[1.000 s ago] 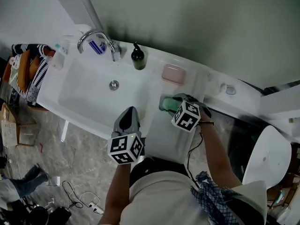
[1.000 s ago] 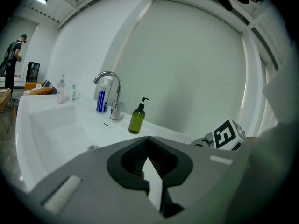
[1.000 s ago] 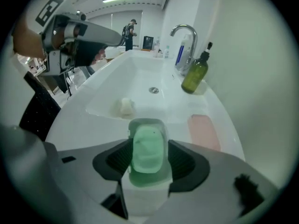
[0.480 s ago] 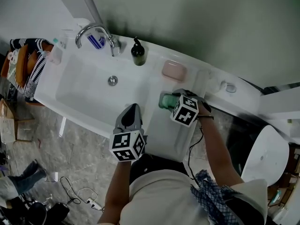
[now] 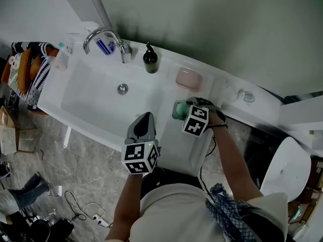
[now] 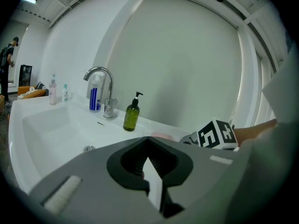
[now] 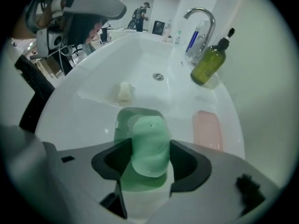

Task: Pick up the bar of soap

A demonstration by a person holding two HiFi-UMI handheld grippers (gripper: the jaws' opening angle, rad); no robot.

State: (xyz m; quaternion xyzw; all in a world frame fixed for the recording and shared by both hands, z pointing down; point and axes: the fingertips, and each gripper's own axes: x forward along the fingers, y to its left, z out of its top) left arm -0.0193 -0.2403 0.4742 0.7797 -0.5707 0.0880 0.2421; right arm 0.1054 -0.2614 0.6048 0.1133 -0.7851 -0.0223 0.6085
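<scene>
One bar of soap [image 7: 149, 143], pale green, lies in one green dish [image 7: 122, 125] on the sink [image 5: 91, 92] ledge, right of the basin. Its long axis runs straight along the gap of the right gripper [image 7: 150, 149], whose jaws have just been opening and now straddle it. The left gripper [image 6: 148, 141] hangs closed and empty. One pink soap [image 5: 189, 78], one pump bottle [image 5: 150, 61] and one tap [image 5: 103, 37] stand behind.

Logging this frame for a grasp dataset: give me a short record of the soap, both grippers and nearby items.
soap: green bar in a green dish beside the basin
right gripper: pointing down, jaws have just been opening, the bar between them
left gripper: jaws shut, empty, over the basin's front rim
nearby: pink bar, pump bottle, faucet
</scene>
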